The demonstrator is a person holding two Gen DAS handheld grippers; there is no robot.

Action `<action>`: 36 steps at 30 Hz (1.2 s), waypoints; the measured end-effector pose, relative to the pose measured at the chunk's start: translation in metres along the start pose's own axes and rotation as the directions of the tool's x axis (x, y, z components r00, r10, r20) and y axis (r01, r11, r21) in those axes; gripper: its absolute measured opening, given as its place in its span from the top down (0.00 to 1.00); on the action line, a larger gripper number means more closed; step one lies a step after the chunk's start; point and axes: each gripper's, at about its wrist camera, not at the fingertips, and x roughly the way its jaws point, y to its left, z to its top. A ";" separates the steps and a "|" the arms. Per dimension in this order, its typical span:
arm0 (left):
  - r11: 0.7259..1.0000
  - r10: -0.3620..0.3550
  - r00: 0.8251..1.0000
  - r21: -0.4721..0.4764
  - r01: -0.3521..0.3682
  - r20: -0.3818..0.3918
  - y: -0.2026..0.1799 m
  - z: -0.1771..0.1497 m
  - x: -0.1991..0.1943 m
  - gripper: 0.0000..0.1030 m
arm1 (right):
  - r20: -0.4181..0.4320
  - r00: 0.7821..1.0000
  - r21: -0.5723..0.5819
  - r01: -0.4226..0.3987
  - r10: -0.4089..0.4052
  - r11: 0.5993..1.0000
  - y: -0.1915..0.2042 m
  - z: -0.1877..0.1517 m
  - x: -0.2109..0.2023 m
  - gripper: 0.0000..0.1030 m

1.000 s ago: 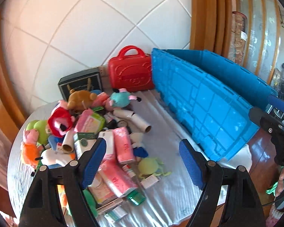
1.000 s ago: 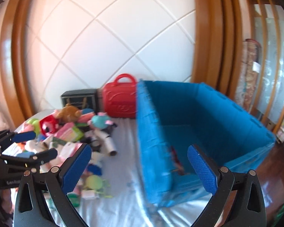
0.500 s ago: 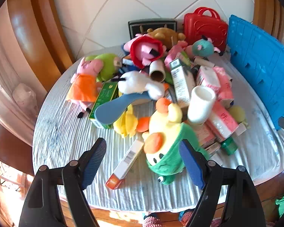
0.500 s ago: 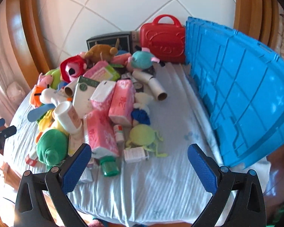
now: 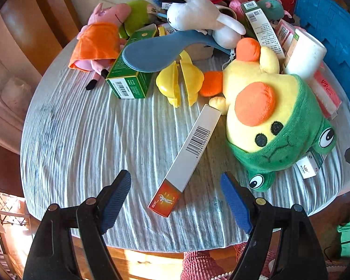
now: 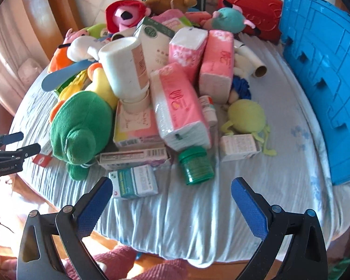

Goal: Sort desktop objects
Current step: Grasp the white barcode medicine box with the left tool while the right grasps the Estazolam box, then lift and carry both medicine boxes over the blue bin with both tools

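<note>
Left hand-held gripper open over long box; green jar only in right view

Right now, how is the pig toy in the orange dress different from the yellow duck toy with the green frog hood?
The pig toy is pink with an orange dress; the duck toy is yellow with a green hood. The pig lies at the pile's far edge; the duck lies nearer the left gripper and looks bigger. Both are plush, lying on the striped cloth.

Three pink tissue packs, one green jar, one blue crate, one red case.
</note>
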 end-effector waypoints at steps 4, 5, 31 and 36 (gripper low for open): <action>0.999 -0.038 0.999 0.031 0.039 -0.022 0.000 0.002 0.019 0.23 | -0.043 0.999 0.018 -0.010 0.011 1.000 0.015 -0.010 0.019 0.00; 0.998 -0.043 0.999 0.039 0.044 -0.028 0.000 0.003 0.023 0.23 | -0.052 0.999 0.019 -0.009 0.010 1.000 0.019 -0.012 0.024 0.00; 0.996 -0.075 0.997 0.054 0.075 0.000 -0.009 0.005 0.034 0.78 | -0.082 0.997 -0.033 -0.009 0.006 0.999 0.045 -0.025 0.070 0.40; 0.998 -0.047 0.995 0.038 0.044 0.089 -0.005 0.013 -0.005 0.78 | -0.021 1.000 -0.037 -0.007 0.007 0.999 0.041 -0.019 0.038 0.40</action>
